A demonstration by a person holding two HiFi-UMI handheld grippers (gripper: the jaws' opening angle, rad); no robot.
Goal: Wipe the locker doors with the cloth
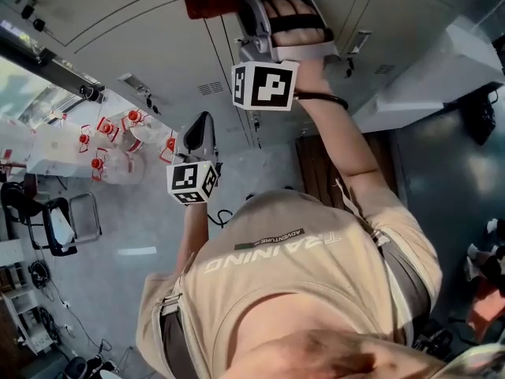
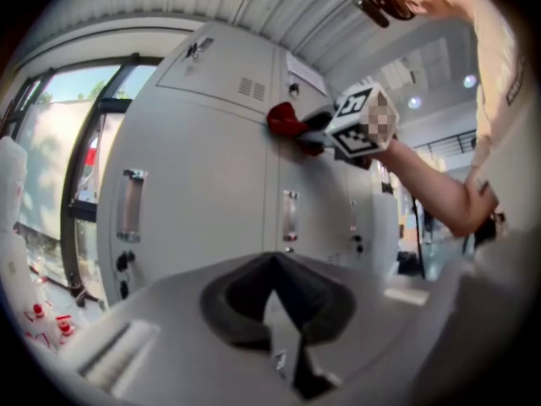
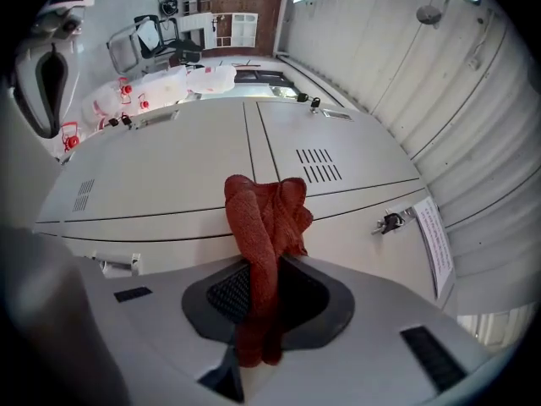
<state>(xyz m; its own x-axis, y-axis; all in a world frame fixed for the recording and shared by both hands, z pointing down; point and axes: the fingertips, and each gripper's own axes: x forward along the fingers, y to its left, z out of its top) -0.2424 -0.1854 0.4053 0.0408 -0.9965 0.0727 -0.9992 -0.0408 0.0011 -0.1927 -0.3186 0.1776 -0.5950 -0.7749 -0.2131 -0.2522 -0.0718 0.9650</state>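
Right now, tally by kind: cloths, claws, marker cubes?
Red cloth: 1, pinched in the right claw
Claws: 2, the right claw and the left claw, which is shut with nothing in it
Marker cubes: 2, right cube and left cube
Total: 5

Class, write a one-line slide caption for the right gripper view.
Right gripper shut on a red cloth, held up to the grey locker doors.
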